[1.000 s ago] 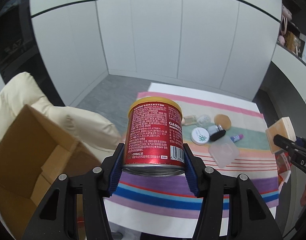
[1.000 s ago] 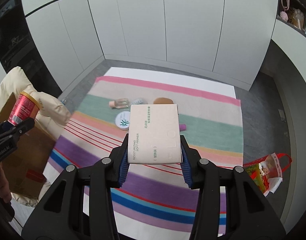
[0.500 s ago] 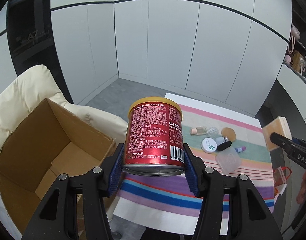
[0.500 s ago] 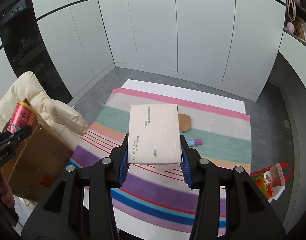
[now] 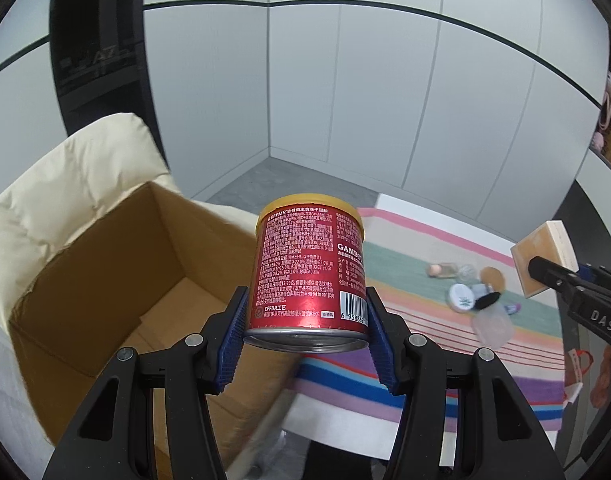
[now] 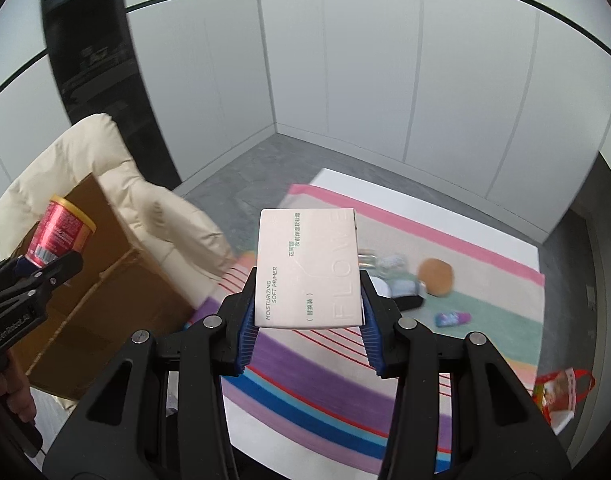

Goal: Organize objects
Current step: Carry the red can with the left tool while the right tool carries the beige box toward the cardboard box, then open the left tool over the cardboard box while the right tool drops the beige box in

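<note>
Progress was partial: left claw (image 5: 305, 322) gripped red can (image 5: 308, 268) beside open cardboard box (image 5: 117, 280), right claw (image 6: 307, 320) gripped primer carton (image 6: 308, 268), small toiletries (image 5: 471, 296) beyond remained on striped cloth (image 5: 445, 364).

A red can (image 5: 307, 276) with a yellow lid is clamped upright between the blue-padded fingers (image 5: 233, 340) at centre frame. An open cardboard box (image 5: 105, 280) is seen at left, small toiletries (image 5: 471, 294) on a striped cloth (image 5: 425, 364) at right.
</note>
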